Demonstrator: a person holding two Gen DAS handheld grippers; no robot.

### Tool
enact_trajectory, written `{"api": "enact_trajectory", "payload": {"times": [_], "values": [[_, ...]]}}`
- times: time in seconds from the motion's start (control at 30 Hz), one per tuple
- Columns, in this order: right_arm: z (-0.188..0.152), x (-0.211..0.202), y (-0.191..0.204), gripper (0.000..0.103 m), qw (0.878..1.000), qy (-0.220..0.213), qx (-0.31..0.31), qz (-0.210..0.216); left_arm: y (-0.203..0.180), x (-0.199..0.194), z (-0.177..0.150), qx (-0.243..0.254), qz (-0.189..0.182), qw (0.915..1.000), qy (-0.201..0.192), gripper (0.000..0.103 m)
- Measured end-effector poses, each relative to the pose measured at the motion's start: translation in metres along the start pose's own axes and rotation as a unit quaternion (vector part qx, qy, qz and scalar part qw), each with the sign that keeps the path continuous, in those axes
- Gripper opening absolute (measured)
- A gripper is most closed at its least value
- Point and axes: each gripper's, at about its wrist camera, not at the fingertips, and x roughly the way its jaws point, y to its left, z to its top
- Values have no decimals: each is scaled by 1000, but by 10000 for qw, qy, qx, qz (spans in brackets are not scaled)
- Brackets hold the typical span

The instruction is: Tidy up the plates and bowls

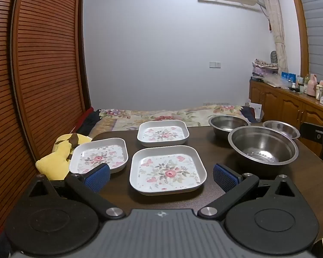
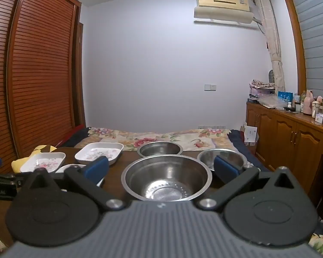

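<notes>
While unladen, both grippers' jaws wide.

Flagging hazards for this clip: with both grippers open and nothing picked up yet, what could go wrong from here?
1. The left plate sits near the table edge, close to the yellow plush toy; a nudge could push it off.
2. The steel bowls stand close together, so gripping the big one may knock its neighbours.
3. The steel rims look smooth and may slip from the pads.
</notes>
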Motion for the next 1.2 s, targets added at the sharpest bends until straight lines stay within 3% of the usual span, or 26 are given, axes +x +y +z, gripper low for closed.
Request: {"api": "enact_trajectory", "payload": {"times": [1.2], "values": [[-3,-4,-4,103,10000,-39,45,-6,0,2,-3,53,140,9999,70,103]]}}
